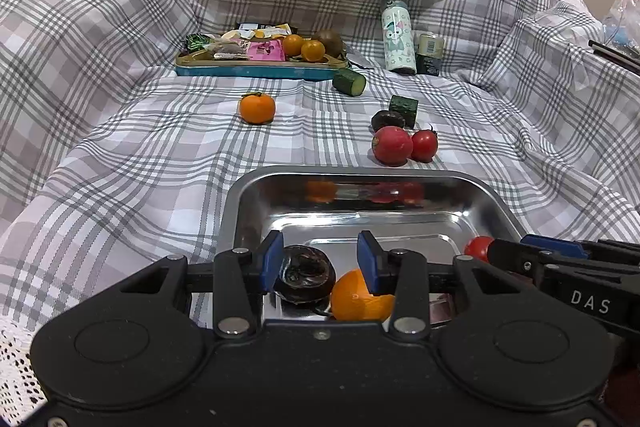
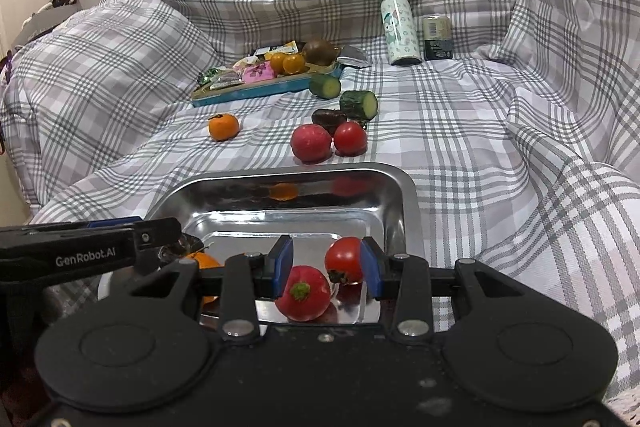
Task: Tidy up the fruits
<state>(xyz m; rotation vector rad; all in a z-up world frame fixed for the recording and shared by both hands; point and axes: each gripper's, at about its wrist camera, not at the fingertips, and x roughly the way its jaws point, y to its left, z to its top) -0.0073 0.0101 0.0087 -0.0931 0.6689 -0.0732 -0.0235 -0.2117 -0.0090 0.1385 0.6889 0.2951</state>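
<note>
Both grippers hover low over the near end of the steel tray (image 1: pixel 496 203), fingers spread, nothing clamped. Left gripper (image 1: pixel 320 261): jaws apart, a dark wrinkled fruit (image 1: pixel 306 277) sits just inside the left pad and looks to touch it, an orange (image 1: pixel 358 301) lies under the right pad; whether either is pinched, no, the gap is wider than either one. Right gripper (image 2: pixel 326 267): jaws apart, a small tomato (image 2: pixel 345 259) close against the right pad, a red radish-like fruit (image 2: pixel 303 293) lower and nearer the left pad, both lying in the tray. Handling, as a judgement: all are light, round, prone to roll on slick steel; the tomato is thin-skinned and soft, so take it across its widest middle with light force; the orange is firmer, and its dimpled peel should hold better; the dark fruit looks soft and shrivelled, so a gentle squeeze. Still out on the checked cloth (image 1: pixel 140 155): another orange (image 1: pixel 257 108), a red fruit (image 1: pixel 393 145) touching a tomato (image 1: pixel 425 145), a dark fruit (image 1: pixel 387 119) behind them, two cucumber pieces (image 1: pixel 350 81), all well beyond both grippers. A blue tray (image 1: pixel 256 71) with snacks sits far back.
</note>
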